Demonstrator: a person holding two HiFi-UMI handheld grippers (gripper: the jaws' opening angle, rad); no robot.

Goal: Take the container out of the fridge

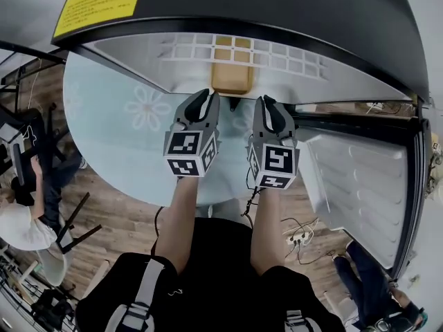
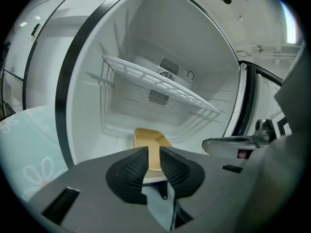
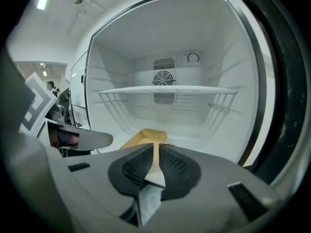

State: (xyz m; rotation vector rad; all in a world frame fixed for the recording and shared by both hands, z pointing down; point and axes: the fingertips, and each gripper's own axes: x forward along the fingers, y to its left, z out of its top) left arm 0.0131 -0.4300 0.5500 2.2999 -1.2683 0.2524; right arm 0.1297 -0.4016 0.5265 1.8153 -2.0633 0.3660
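Tan container (image 1: 231, 79) inside the open fridge (image 2: 121, 42).
Left gripper (image 2: 153, 150) and right gripper (image 3: 156, 147) each show narrow, empty jaws; the container sits just ahead of both.

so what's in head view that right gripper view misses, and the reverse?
Head view only: the yellow label on top of the fridge, the wood floor, the pale blue flowered surface and the person's forearms.
Right gripper view only: the fan grille and the round dial on the fridge's back wall.
Both: the tan container on the fridge floor and the white wire shelf above it.
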